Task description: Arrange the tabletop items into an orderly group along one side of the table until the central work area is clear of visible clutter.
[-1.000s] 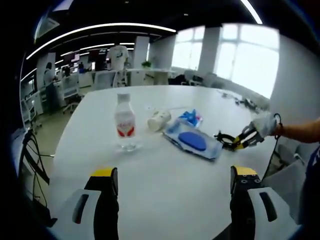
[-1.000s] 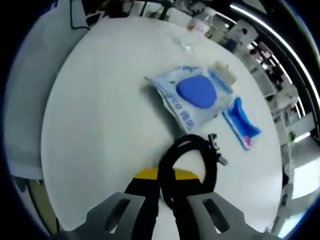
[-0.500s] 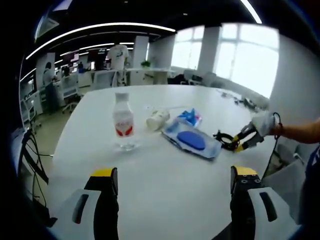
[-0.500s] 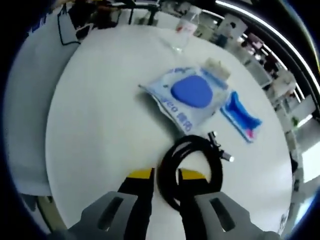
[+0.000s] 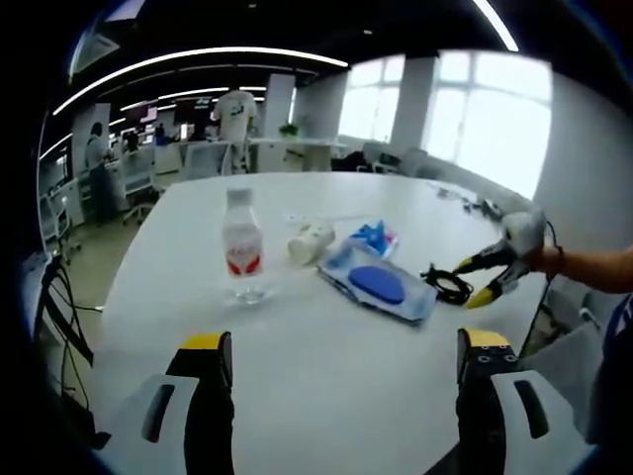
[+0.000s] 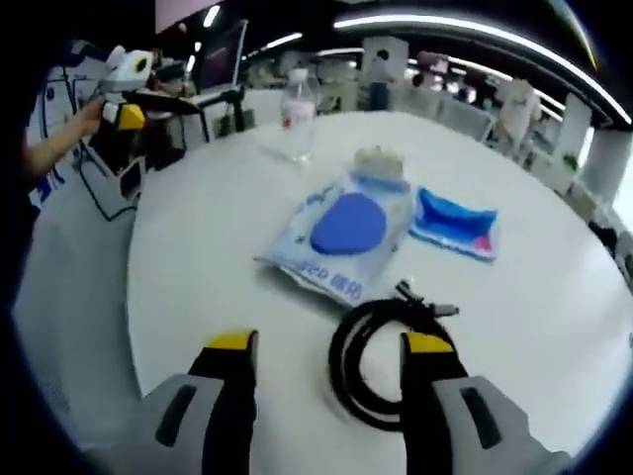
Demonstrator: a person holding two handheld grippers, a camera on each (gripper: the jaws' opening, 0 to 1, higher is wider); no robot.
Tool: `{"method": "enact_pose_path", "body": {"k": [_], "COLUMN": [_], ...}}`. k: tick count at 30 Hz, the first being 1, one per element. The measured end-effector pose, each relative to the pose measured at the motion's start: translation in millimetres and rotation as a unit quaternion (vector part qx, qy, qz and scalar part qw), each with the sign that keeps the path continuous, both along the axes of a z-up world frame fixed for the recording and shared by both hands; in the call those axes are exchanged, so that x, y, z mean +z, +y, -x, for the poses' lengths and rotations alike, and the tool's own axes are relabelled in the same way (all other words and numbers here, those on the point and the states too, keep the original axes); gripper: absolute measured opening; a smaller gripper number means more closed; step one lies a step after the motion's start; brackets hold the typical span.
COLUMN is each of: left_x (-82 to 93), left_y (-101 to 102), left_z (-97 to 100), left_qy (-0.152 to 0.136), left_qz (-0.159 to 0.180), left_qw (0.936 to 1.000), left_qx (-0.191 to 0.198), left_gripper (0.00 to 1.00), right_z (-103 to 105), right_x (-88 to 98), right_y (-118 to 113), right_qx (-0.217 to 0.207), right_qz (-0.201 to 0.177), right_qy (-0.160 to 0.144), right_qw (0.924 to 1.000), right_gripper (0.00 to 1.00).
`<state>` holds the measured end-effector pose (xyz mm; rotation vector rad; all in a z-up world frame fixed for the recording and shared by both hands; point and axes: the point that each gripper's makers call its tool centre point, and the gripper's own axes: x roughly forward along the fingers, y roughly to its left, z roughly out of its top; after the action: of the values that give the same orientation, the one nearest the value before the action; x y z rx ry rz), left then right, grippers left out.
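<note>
In the right gripper view, a black coiled cable lies flat on the white table between the jaws of my right gripper, which is open and not touching it. Beyond the cable are a wipes pack with a blue oval lid, a small blue packet, a crumpled white cup and a clear water bottle. My left gripper hovers open over the near table edge, holding nothing. Its view shows the bottle, cup, wipes pack, small packet, cable and right gripper.
The table is round and white, with bare surface in front of my left gripper. Office desks, chairs and monitors stand behind it. The left gripper, held in a hand, appears at the upper left of the right gripper view.
My right gripper has opened and let go of the cable coil, which now lies on the table. Its camera tilted up toward the room. The left gripper has barely moved.
</note>
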<state>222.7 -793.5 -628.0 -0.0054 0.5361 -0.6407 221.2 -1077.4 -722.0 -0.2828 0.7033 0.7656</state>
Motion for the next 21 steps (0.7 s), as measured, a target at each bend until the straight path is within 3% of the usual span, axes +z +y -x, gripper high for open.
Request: {"method": "enact_pose_path", "body": {"k": [13,21], "left_x": [9.1,12.6], "left_y": [-6.1,-18.3], "left_z": [-11.7,-20.5], "left_qy": [-0.005,-0.007], "left_qz": [0.009,0.013], "left_qw": [0.9999,0.9999], "left_qx": [0.010,0.005], "left_gripper": [0.96,0.98], "right_z": [-14.7,-25.3], "right_x": [20.5,30.7], "right_y": [-7.5,-11.3], "right_qx": [-0.049,-0.060], "right_qz": [-0.035,-0.046], "right_qy": [-0.013,-0.020], "right_qw": [0.9981,0.9970], "right_gripper": [0.94,1.00]}}
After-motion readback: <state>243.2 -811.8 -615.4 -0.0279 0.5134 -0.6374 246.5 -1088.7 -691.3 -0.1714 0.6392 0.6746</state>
